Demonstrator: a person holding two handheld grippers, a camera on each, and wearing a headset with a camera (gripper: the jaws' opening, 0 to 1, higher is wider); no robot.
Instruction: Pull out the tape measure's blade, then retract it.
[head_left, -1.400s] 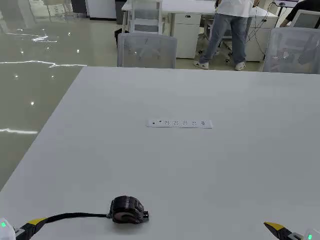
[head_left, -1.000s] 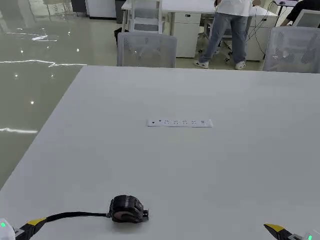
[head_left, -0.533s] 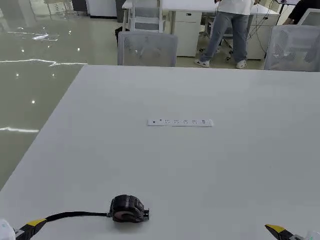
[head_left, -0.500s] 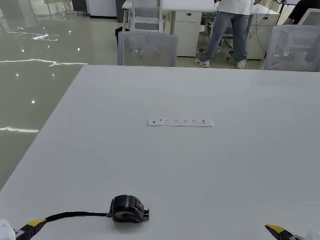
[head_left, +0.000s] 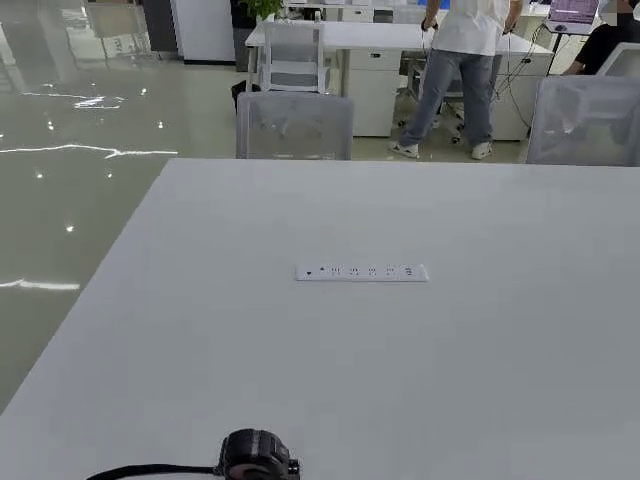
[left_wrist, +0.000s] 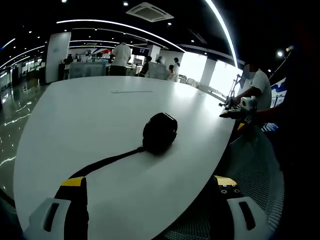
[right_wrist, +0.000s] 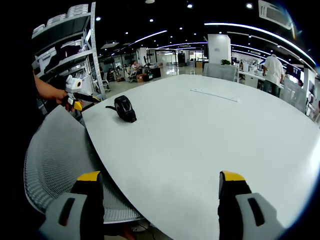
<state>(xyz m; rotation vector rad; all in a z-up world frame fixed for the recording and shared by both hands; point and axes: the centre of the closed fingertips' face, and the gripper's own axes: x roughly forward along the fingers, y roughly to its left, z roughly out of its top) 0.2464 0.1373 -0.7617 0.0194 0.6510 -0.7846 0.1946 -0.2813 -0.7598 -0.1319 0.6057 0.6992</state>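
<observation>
Lying straight ahead of the left hand-held gripper (left_wrist: 150, 182), the black tape measure (left_wrist: 160, 132) rests on the white surface (left_wrist: 75, 115) near its front edge, blade not out yet.

Its wrist strap (left_wrist: 107, 161) trails back toward that gripper's left jaw, so case + strap run roughly along the gripper's fwd axis; contact w/ the jaw can't be told. Left jaws wide, empty.

The right hand-held gripper (right_wrist: 160, 175) is also wide and empty. From it the case is well ahead and off to the left, so the left is the nearer one.

The left gripper view hides the case's far side. The head view shows a small nub there, opposite the strap, prob. the blade hook, facing the right gripper's side. It also picks up a power strip (head_left: 362, 272) well beyond.
</observation>
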